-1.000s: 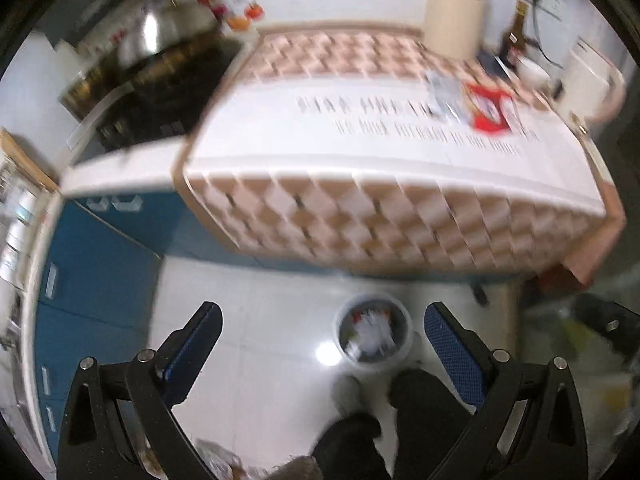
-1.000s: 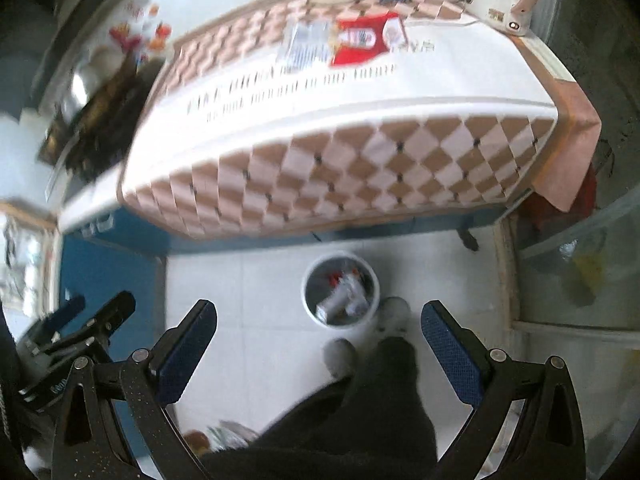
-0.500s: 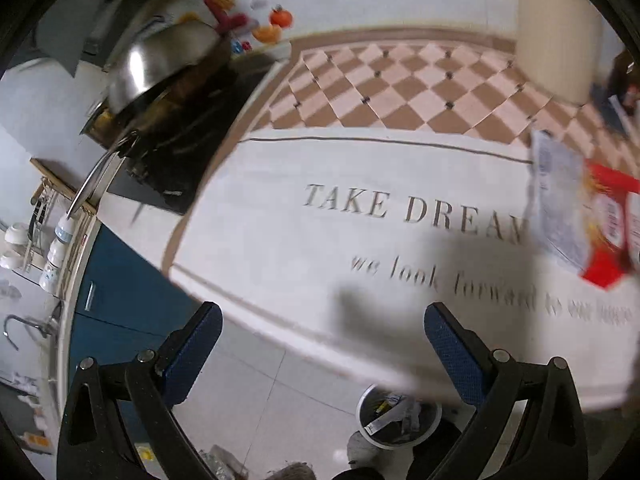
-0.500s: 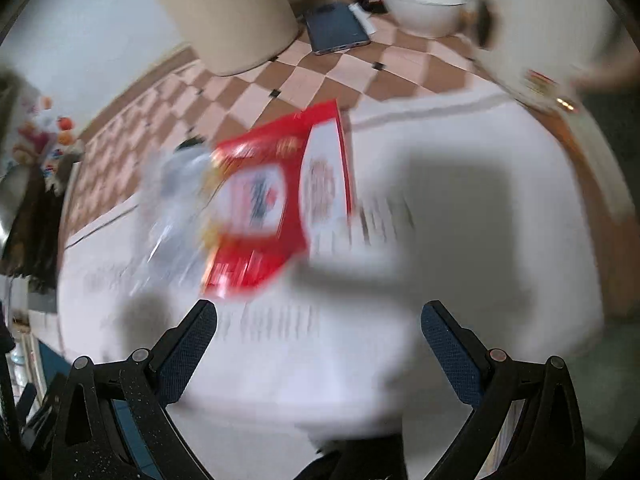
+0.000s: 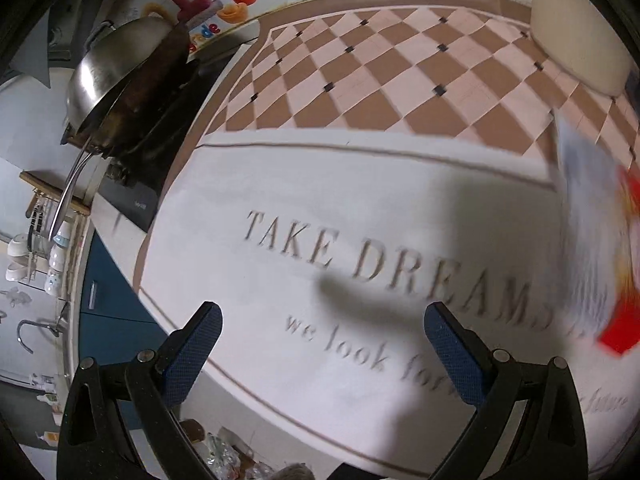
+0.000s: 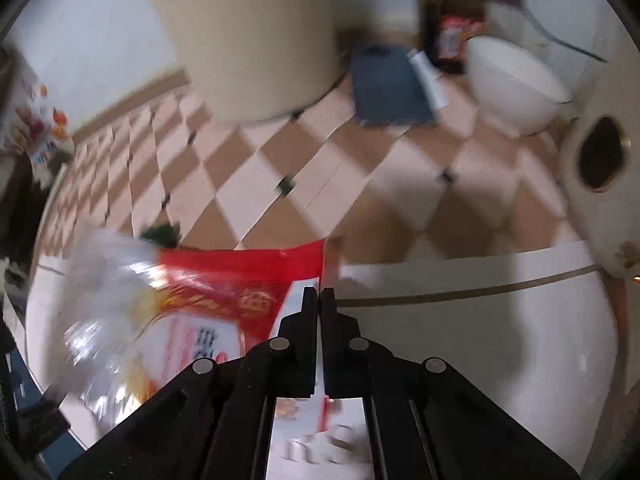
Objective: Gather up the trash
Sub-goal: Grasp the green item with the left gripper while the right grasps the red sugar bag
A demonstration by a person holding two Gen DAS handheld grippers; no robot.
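A red and white snack wrapper (image 6: 224,304) lies on the table, with a clear plastic bag (image 6: 108,312) overlapping its left side. My right gripper (image 6: 319,296) is shut on the wrapper's right edge, fingers pressed together. In the left wrist view the same wrapper (image 5: 624,320) and plastic bag (image 5: 588,220) show blurred at the far right. My left gripper (image 5: 320,344) is open and empty above the white cloth with the printed words, well left of the trash.
A checked tablecloth (image 5: 380,76) covers the table. A cream container (image 6: 248,32), a blue phone (image 6: 388,88), a dark bottle (image 6: 448,20), a white bowl (image 6: 516,88) and a white appliance (image 6: 600,168) stand behind. A wok (image 5: 120,76) sits on the stove at left.
Both grippers came from above the floor bin to over the table. My right gripper went from open to shut on the red wrapper's edge. My left gripper stayed open.
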